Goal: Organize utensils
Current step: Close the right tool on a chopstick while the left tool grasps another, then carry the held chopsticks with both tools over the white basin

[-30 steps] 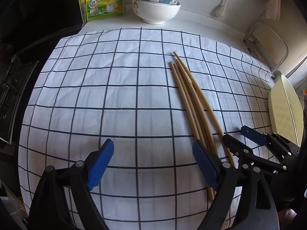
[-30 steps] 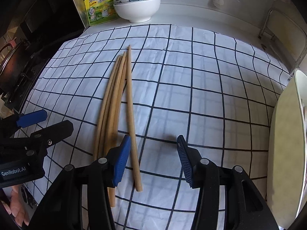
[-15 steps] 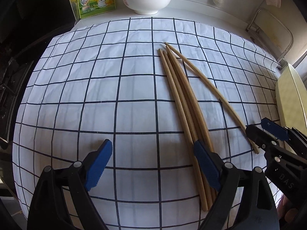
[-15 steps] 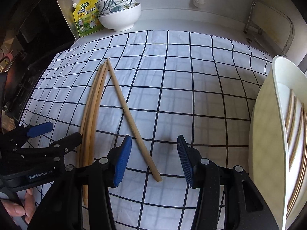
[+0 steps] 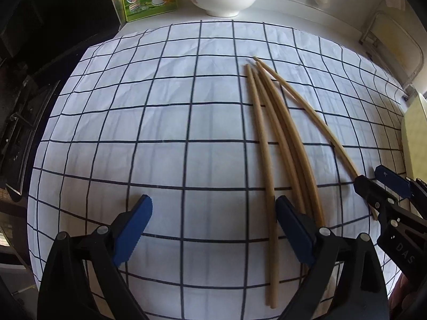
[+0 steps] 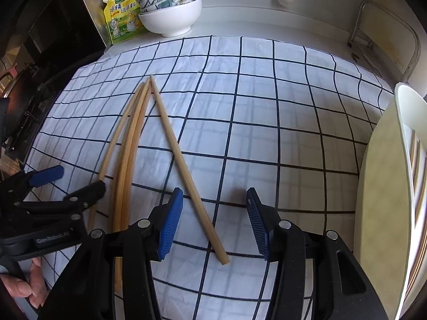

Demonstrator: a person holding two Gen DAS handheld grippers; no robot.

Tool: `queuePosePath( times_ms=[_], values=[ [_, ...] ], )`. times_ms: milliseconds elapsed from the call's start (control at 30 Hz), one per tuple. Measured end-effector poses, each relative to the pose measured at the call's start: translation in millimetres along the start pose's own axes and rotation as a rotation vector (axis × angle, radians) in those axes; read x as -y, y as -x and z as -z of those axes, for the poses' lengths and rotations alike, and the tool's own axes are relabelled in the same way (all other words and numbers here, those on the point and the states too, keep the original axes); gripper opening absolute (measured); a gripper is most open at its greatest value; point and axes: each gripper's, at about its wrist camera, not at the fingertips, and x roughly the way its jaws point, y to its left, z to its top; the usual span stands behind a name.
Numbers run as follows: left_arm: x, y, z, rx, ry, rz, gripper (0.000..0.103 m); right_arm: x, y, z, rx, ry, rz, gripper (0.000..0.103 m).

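Several wooden chopsticks lie on a white checked cloth (image 6: pixel 267 106). Three chopsticks (image 6: pixel 128 146) lie bunched together, and a single chopstick (image 6: pixel 184 165) lies angled away from them. That single chopstick runs between the pads of my right gripper (image 6: pixel 214 224), which is open and not touching it. My left gripper (image 5: pixel 213 229) hangs over the cloth with its jaws opening. The leftmost chopstick (image 5: pixel 263 144) passes just inside its right pad, untouched. The right gripper (image 5: pixel 381 186) also shows at the right edge of the left wrist view.
A cream tray (image 6: pixel 400 101) with chopsticks lying in it sits at the right edge. Stacked bowls (image 6: pixel 170 16) and a yellow seasoning bag (image 6: pixel 122 13) stand at the back. A dark stove (image 6: pixel 26 101) lies left and a metal rack (image 6: pixel 384 26) back right.
The single chopstick's near end has swung right, away from the bunch, and now lies between the right pads. The left jaws have spread a little wider.
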Motion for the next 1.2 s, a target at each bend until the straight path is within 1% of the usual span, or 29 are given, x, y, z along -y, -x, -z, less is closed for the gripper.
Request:
queuePosePath(
  times_ms=[100, 200, 233, 300, 333, 367, 433, 467, 500, 567, 667, 800, 967, 1067, 1200],
  values=[
    [-6.1, -3.6, -7.3, -0.001, 0.006, -0.001, 0.092, -4.0, -5.0, -6.6, -0.001, 0.023, 0.003, 0.048],
    [-6.9, -6.5, -14.9, 0.001, 0.01, 0.009, 0.09, -9.6, -10.0, -13.6, 0.004, 0.053, 0.016, 0.048],
    [-6.4, -7.1, -17.5, 0.002, 0.012, 0.014, 0.087, -12.3, -11.8, -15.7, 0.007, 0.067, 0.023, 0.048],
    [-4.1, -6.8, -22.3, 0.012, 0.006, 0.017, 0.079, -18.3, -15.7, -18.3, 0.018, 0.101, 0.037, 0.048],
    [-2.4, -6.0, -24.4, 0.014, -0.001, 0.02, 0.071, -21.6, -16.5, -18.4, 0.028, 0.12, 0.041, 0.047],
    [-1.1, -5.3, -26.4, 0.019, -0.009, 0.024, 0.067, -23.9, -17.3, -18.5, 0.036, 0.132, 0.036, 0.042],
    [1.1, -3.5, -27.8, 0.023, -0.02, 0.034, 0.051, -29.1, -16.7, -16.7, 0.051, 0.157, 0.03, 0.033],
    [1.5, -2.4, -28.2, 0.026, -0.023, 0.041, 0.04, -32.0, -16.4, -15.6, 0.053, 0.168, 0.021, 0.024],
    [1.5, -1.4, -28.3, 0.029, -0.024, 0.052, 0.033, -35.8, -16.0, -14.8, 0.053, 0.177, 0.019, 0.016],
    [0.9, -0.7, -28.4, 0.026, -0.02, 0.084, 0.008, -42.6, -15.9, -14.3, 0.044, 0.192, 0.013, 0.008],
    [0.7, 0.4, -27.2, 0.015, -0.027, 0.102, 0.007, -47.0, -14.9, -13.3, 0.039, 0.183, 0.003, 0.007],
    [-1.2, 7.6, -19.1, 0.003, -0.045, 0.117, 0.007, -40.9, -8.9, -9.3, 0.019, 0.094, -0.036, 0.006],
    [-2.8, 23.3, -14.6, 0.001, -0.084, 0.138, 0.007, -33.6, 11.0, 2.1, 0.01, -0.016, -0.077, 0.007],
    [1.2, 40.5, -15.7, 0.023, -0.109, 0.151, 0.007, -33.1, 31.0, 5.9, 0.033, -0.044, -0.089, 0.006],
    [13.9, 69.4, -20.6, 0.072, -0.16, 0.172, 0.007, -25.9, 65.2, 6.9, 0.079, -0.077, -0.107, 0.006]
  ],
)
